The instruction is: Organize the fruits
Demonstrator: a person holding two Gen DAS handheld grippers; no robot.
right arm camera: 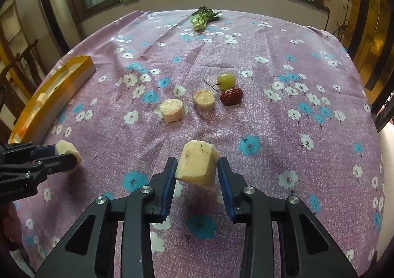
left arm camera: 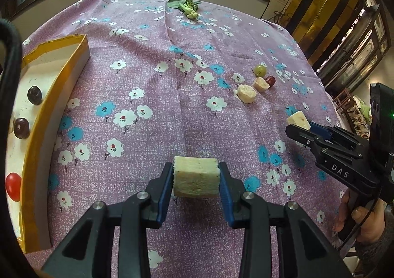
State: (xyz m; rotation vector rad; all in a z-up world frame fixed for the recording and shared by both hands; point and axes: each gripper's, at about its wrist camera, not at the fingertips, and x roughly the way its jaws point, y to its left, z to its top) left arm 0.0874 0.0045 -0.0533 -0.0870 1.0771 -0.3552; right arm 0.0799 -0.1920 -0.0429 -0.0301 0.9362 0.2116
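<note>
Pale, fibrous fruit chunks sit pinched in both tools, the left tool (left arm camera: 195,180) clamping one chunk (left arm camera: 196,177) and the right tool (right arm camera: 197,172) another (right arm camera: 198,167), both clear of the tabletop (right arm camera: 270,56), presumably bound for the yellow-rimmed tray (left arm camera: 61,76) at far left.

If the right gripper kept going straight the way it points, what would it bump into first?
Probably the purple flowered tablecloth, since the right gripper, clamped on a pale fruit chunk, tilts downward. The two pale round slices lie further ahead; depth is unclear.
</note>
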